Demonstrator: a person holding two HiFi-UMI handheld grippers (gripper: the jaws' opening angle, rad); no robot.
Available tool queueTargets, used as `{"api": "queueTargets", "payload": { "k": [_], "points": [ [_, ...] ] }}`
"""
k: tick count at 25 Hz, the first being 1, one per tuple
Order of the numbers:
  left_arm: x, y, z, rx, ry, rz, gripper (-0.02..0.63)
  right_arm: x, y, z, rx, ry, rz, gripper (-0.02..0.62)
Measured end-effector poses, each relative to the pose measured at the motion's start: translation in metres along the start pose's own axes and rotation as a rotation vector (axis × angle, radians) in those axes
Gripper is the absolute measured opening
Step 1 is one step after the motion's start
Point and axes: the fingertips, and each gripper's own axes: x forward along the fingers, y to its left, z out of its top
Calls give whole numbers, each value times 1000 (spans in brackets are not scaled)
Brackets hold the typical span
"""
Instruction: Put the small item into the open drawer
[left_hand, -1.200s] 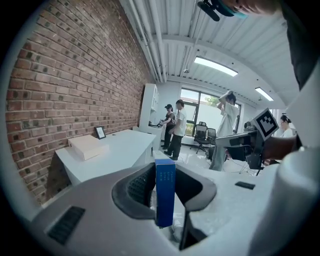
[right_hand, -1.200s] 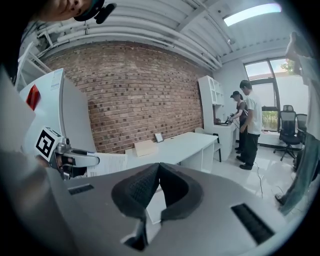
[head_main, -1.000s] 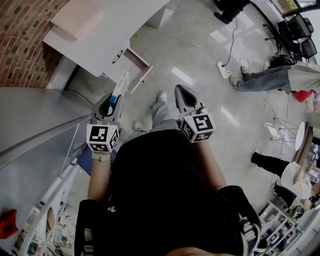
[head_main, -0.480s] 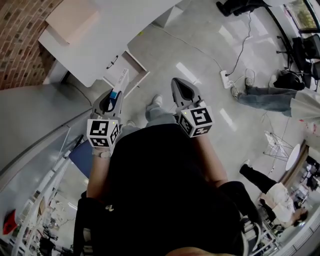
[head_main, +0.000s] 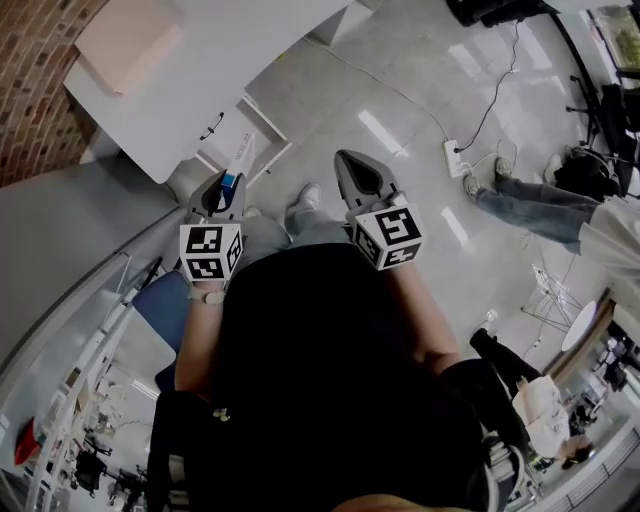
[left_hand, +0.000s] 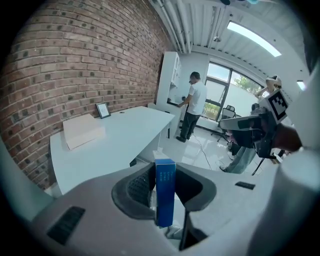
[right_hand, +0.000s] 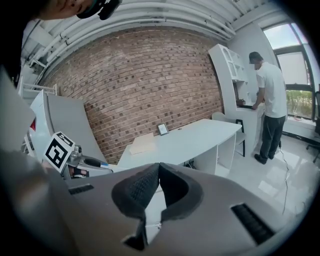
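Note:
A narrow blue and white box (left_hand: 165, 192) stands upright between the jaws of my left gripper (left_hand: 163, 175), which is shut on it. In the head view the box (head_main: 238, 160) sticks out past the left gripper (head_main: 222, 183) toward the open drawer (head_main: 262, 130) under the white desk (head_main: 190, 80). My right gripper (head_main: 350, 170) hangs beside it at the same height. Its black pads (right_hand: 142, 187) meet with nothing between them, so the right gripper (right_hand: 159, 167) is shut and holds nothing.
A flat beige box (head_main: 125, 40) and a small picture frame (left_hand: 103, 109) lie on the desk. A brick wall (right_hand: 140, 85) stands behind it. A person in a white shirt (left_hand: 192, 105) stands at a far cabinet. A power strip with cables (head_main: 458, 155) lies on the floor.
The desk and open drawer have drifted a little left and lower in the head view. Both grippers have kept their hold and their spacing, shifting only slightly up.

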Motion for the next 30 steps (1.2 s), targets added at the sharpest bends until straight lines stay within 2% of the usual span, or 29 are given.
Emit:
{"api": "queueTargets", "payload": {
  "k": [7,13,19,23,30],
  "points": [
    [40,13,-16,1,82,-51,97,21,-2,-9,35,35,-35,12],
    [76,38,-36,34,158,-103,97,39,-6,-21,69,94,-120,12],
    [118,59,-64,42,231,-153,97,52,-12,-32,117,111,-189,12],
    [166,80,-72,30,297,-165,97,73,-27,-37,156,150,-221,12],
    [226,103,-139,16,427,-144,97,77,-38,-66,191,185,-264,12]
  ]
}}
